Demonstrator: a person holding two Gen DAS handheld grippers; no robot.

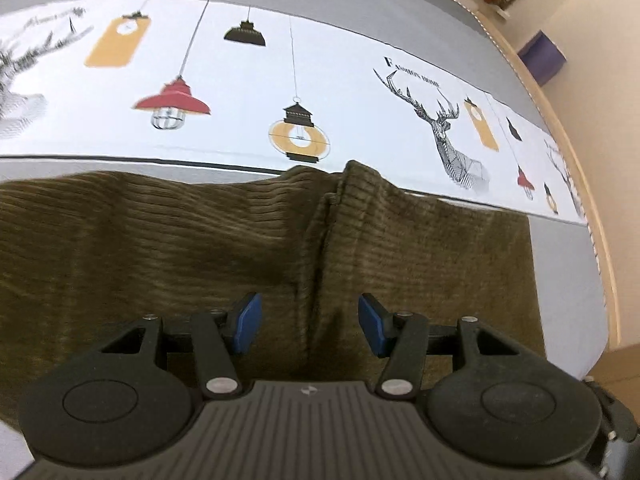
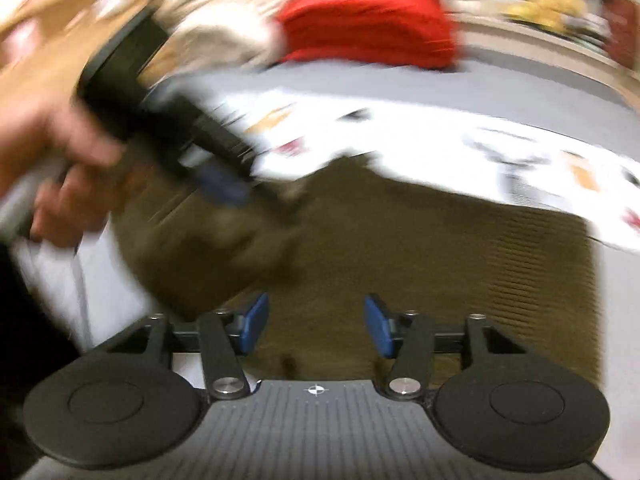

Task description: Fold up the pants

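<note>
Olive-brown corduroy pants (image 1: 160, 248) lie spread on the table, and a raised fold runs up their middle. My left gripper (image 1: 310, 324) hovers just above them, open, with its blue pads (image 1: 248, 322) on either side of that fold and not pressing on it. The right wrist view is blurred by motion. There my right gripper (image 2: 316, 324) is open over the pants (image 2: 420, 264) with nothing between its pads. A hand (image 2: 60, 148) holds the left gripper (image 2: 228, 188) at upper left, over a bunched part of the pants.
Under the pants lies a grey cloth with a white printed runner (image 1: 240, 80) of lamps and deer. Red folded fabric (image 2: 368, 28) sits at the far side. The table's wooden rim (image 1: 560, 120) curves along the right, with a purple box (image 1: 542, 56) beyond it.
</note>
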